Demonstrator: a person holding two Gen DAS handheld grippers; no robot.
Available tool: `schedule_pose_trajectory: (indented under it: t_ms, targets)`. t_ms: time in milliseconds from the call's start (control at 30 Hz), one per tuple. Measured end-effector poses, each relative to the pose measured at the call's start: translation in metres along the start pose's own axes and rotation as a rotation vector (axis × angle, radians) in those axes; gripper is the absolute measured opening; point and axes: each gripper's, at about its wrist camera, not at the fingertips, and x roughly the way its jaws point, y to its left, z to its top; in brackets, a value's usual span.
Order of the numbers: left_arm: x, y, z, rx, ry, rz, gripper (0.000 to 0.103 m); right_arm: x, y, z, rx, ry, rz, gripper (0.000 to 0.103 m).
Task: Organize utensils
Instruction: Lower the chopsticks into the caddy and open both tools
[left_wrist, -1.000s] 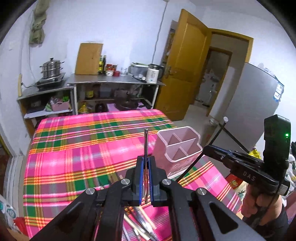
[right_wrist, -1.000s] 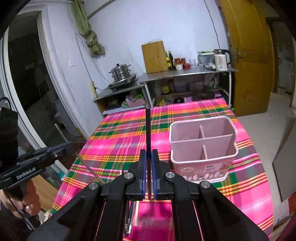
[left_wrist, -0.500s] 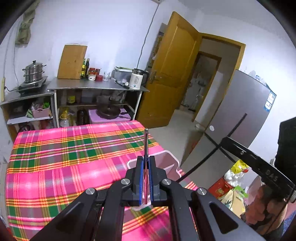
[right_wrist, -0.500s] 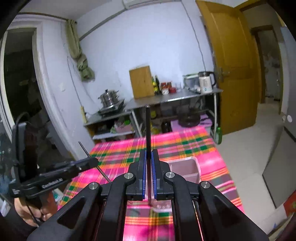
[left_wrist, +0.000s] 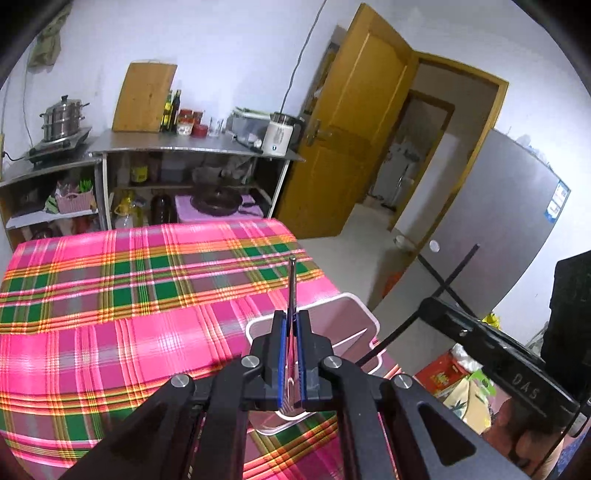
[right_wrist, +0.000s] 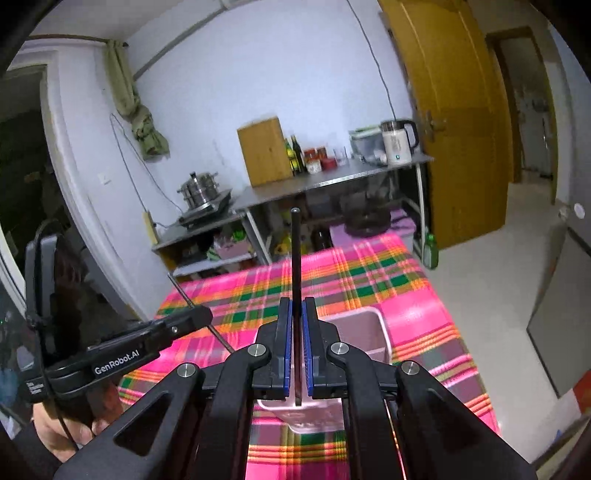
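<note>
Both my claws are pressed together, each pinching a chopstick. My left gripper (left_wrist: 291, 332) clamps a slim silvery metal chopstick (left_wrist: 291, 288) between its blue pads; the stick runs straight ahead, its rounded tip reaching over the plaid cloth. My right gripper (right_wrist: 296, 317) clamps a dark chopstick (right_wrist: 295, 254), matte and near black, with a blunt round end pointing toward the far shelves.

The holder (left_wrist: 351, 325) is a pale pink plastic box with rounded corners and inner dividers. It stands at the right near edge of the table (left_wrist: 110, 295), directly beyond and partly hidden behind each gripper's fingers. In the right wrist view its near wall shows a faint printed pattern, too small for me to read.

The tablecloth is a bright pink, green and orange check. In the left wrist view the right gripper shows at the right, its dark stick slanting up and right, apart from the holder.
</note>
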Motion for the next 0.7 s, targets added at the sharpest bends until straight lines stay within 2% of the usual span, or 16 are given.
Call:
schedule_pose_trajectory:
  t_ms: [167, 333, 500, 567, 700]
  targets:
    - [0.019, 0.008, -0.012, -0.003, 0.038, 0.014, 0.005, 0.026, -0.012, -0.018, 0.022, 0.067, -0.005, 0.006]
    - [0.022, 0.013, -0.015, -0.003, 0.044, 0.018, 0.005, 0.041, -0.019, -0.027, 0.041, 0.116, -0.008, 0.006]
    - [0.01, 0.014, -0.014, 0.004, 0.03, 0.02, 0.012, 0.035, -0.018, -0.026, 0.045, 0.11, -0.02, 0.008]
    - [0.0, 0.014, -0.014, 0.01, 0.011, 0.022, 0.013, 0.03, -0.017, -0.025, 0.047, 0.095, -0.027, 0.013]
    - [-0.023, 0.016, -0.015, 0.01, -0.032, 0.027, 0.013, 0.017, -0.016, -0.024, 0.051, 0.063, -0.034, 0.014]
